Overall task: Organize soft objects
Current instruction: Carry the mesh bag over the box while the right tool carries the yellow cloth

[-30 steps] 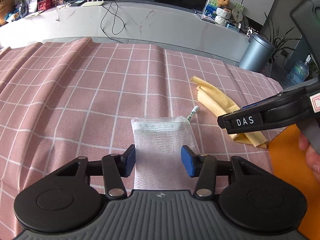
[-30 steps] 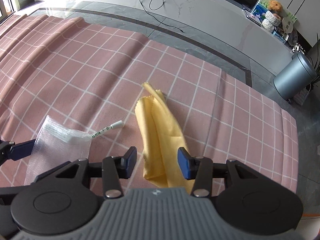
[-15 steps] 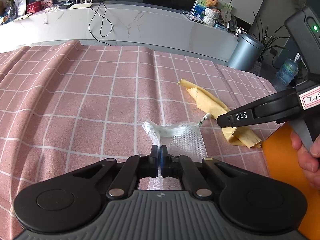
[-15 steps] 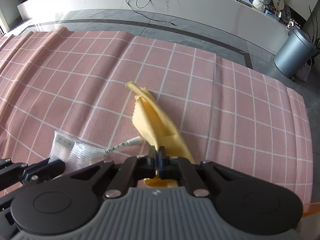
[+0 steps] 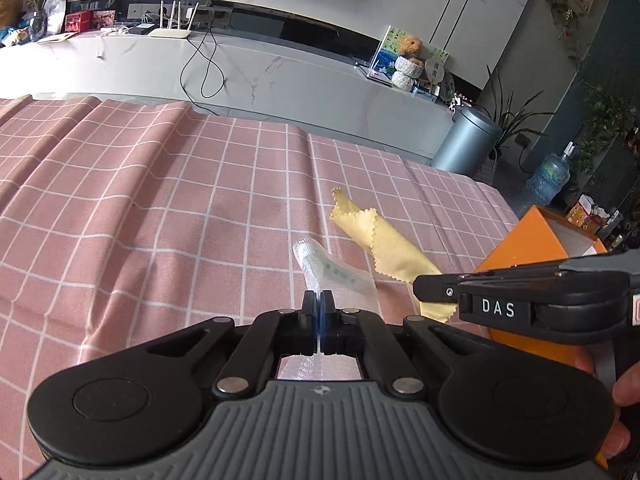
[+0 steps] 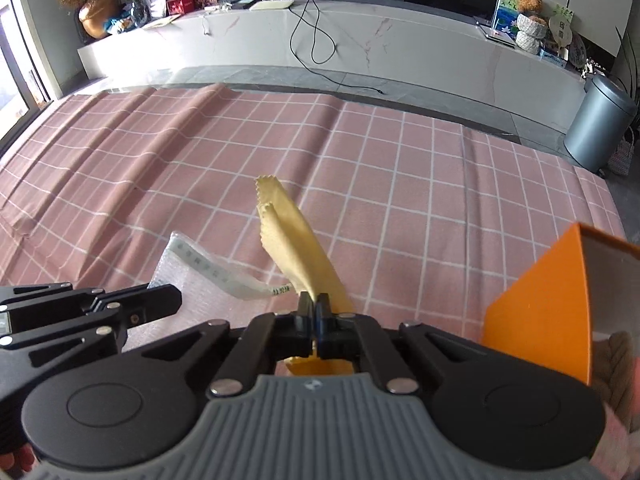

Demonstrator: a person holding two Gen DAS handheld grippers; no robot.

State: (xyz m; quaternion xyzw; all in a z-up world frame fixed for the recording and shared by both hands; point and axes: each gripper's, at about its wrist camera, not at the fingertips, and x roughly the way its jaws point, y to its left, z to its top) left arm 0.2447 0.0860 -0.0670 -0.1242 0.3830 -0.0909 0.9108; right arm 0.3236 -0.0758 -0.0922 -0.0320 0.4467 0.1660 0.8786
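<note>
- Pinching the clear bubble-wrap pouch (image 5: 320, 268) in my left gripper (image 5: 319, 322), I have the jaws fully closed on one thin fold of it; the rest trails away from the orange box (image 5: 532, 240), toward the middle of the pink checked tablecloth (image 5: 160, 208).
- My right gripper (image 6: 314, 326) is likewise clamped tight on the near end of the yellow cloth (image 6: 296, 240), which stretches out from the pads, its far tip pointing away from the box.
- Both holds bite only an edge, so a quick swing toward the box could let the slick plastic slide out of my left pads.
- The pouch's white label strip (image 6: 224, 276) ends just beside the yellow cloth in the right wrist view; if the two snag, pulling one could drag the other.
- My two grippers sit close together, the right one between the left one and the box, so crossing paths could knock them together.
- The cloth's long free end could catch on the box's rim and hang outside rather than drop in.
- Judging the box as the destination is my guess; its inside is mostly hidden, so I cannot tell how much room is left.
</note>
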